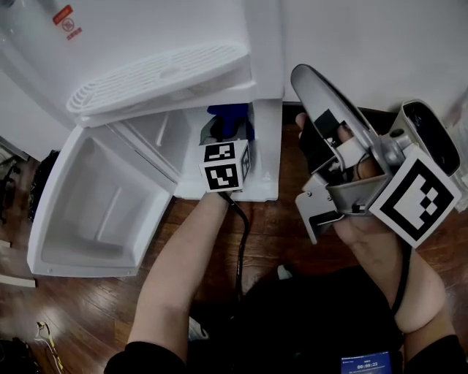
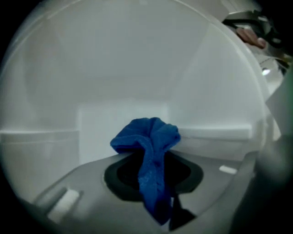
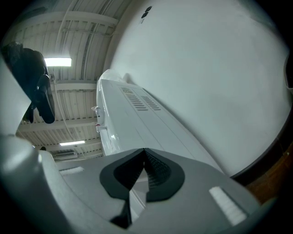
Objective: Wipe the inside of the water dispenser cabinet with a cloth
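Two jaws of the left gripper (image 2: 151,160) are pinching a blue cloth (image 2: 149,132) inside the cabinet (image 2: 137,59), seemingly near its back wall; the right gripper (image 3: 143,153) is hovering closed, empty.

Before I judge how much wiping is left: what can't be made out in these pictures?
- Head view: the left gripper and its marker cube cover the cabinet floor under the cloth; contact cannot be told.
- Head view: the drip tray overhangs the cabinet's upper inside.
- Left gripper view: dim and soft; dirt on the cabinet cannot be told.
- Head view: the red label is too small to read.
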Tool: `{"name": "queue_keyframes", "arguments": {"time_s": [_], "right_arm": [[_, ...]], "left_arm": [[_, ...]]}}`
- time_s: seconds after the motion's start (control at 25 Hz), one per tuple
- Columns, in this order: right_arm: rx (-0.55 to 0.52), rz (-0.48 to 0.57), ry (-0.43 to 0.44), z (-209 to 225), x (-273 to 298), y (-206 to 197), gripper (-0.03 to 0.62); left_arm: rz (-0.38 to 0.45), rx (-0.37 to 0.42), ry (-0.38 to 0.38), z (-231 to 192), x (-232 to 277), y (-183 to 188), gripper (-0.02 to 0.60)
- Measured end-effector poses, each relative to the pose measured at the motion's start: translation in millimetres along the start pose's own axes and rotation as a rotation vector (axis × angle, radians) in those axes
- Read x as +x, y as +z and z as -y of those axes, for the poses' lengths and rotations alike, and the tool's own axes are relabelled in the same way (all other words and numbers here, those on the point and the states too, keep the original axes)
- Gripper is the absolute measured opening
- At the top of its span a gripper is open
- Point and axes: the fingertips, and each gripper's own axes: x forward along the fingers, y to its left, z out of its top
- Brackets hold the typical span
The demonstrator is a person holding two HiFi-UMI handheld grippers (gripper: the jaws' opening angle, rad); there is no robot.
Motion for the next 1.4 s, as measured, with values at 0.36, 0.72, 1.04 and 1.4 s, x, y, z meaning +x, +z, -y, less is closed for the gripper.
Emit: {"name": "queue_keyframes", "arguments": {"time_s": [0.36, 0.72, 1.04, 1.4], "right_arm": [[0.032, -0.009, 0.000, 1.6, 1.2, -3.4, 0.005], [0.089, -0.013, -0.024, 11.6, -1.1, -7.9, 0.005], [0.094, 0.025, -0.063, 18.4, -5.3, -0.3, 0.005], [0.138, 0.023, -0.022, 15.7, -3.6, 2.2, 0.005]], "left_arm": [[-0.100, 0.105, 0.264, -75.7, -6.9, -18.6, 0.121], [-0.025, -0.068, 0.211, -73.8, -24.2, -0.8, 0.118], [0.084, 0.086, -0.063, -5.9, -7.2, 82.1, 0.117], [0.176, 0.007, -0.320, 46.1, -58.0, 94.8, 0.106]]}}
